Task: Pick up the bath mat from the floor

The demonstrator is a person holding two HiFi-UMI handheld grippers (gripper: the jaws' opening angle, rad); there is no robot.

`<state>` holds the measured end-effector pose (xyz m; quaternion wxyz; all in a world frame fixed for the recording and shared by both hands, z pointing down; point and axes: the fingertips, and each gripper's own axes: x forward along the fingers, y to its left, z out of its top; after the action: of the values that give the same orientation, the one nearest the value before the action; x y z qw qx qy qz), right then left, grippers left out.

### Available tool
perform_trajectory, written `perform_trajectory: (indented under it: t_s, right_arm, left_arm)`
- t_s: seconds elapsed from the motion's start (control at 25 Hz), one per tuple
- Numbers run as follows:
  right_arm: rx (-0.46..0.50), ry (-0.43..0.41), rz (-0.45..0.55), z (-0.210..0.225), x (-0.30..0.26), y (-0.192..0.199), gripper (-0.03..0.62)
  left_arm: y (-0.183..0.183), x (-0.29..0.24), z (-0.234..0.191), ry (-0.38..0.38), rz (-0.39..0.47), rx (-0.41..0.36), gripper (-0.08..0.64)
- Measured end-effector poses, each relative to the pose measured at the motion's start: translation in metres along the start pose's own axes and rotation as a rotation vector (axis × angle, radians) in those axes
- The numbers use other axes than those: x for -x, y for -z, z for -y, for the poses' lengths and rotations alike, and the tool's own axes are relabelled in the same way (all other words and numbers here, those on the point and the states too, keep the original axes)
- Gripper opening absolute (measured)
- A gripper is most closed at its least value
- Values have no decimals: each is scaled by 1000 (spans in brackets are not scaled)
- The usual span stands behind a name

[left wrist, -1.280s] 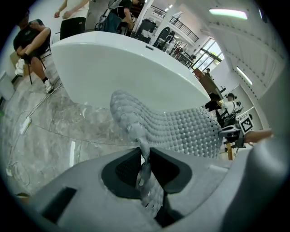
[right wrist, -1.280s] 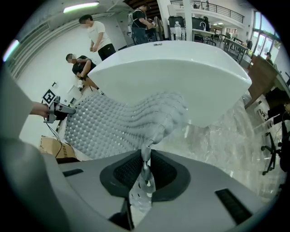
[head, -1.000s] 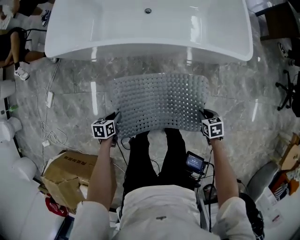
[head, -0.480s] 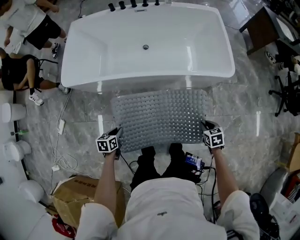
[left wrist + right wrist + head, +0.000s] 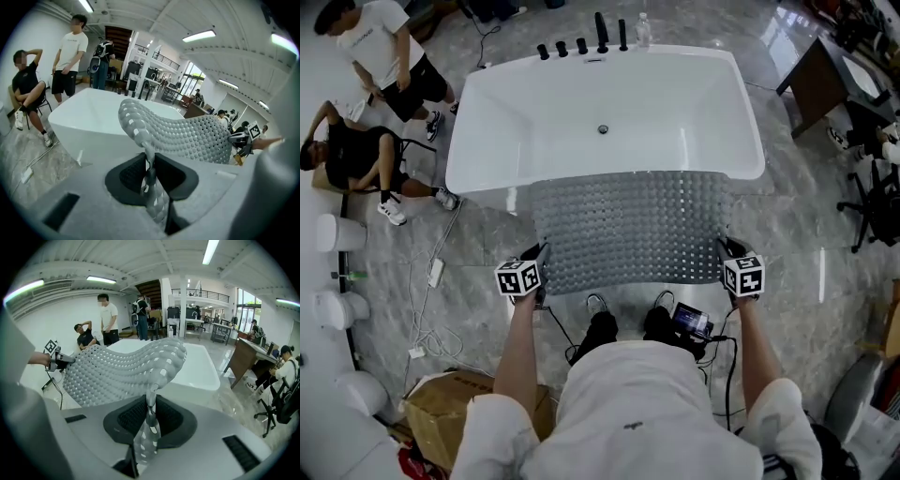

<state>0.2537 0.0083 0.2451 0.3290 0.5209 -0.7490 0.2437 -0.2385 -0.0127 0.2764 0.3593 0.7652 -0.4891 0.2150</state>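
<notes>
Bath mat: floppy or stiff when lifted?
Likely floppy: the bath mat sags in a curve between the left gripper and right gripper. Probably light: two edge pinches carry it. Its bumpy, perforated surface should resist slipping.

An open studio or lab hall, not a home bathroom — a freestanding white bathtub (image 5: 605,112) stands on polished stone floor (image 5: 792,230), desk (image 5: 814,80) and office chair (image 5: 872,202) to its right, two people (image 5: 389,56) to its left, a railed mezzanine (image 5: 201,293) beyond it.
</notes>
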Motion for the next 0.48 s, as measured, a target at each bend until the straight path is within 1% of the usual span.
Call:
perform_trajectory:
  t_s: [0.12, 0.36, 0.48]
  right_arm:
    - [7, 17, 55, -9, 18, -21, 57]
    - [51, 45, 169, 0, 50, -73, 57]
    - [71, 64, 231, 7, 68, -103, 57]
  left_arm:
    - [-22, 19, -1, 4, 51, -23, 66]
    - [-83, 42, 13, 21, 169, -94, 64]
    - [-114, 60, 21, 26, 240, -114, 64]
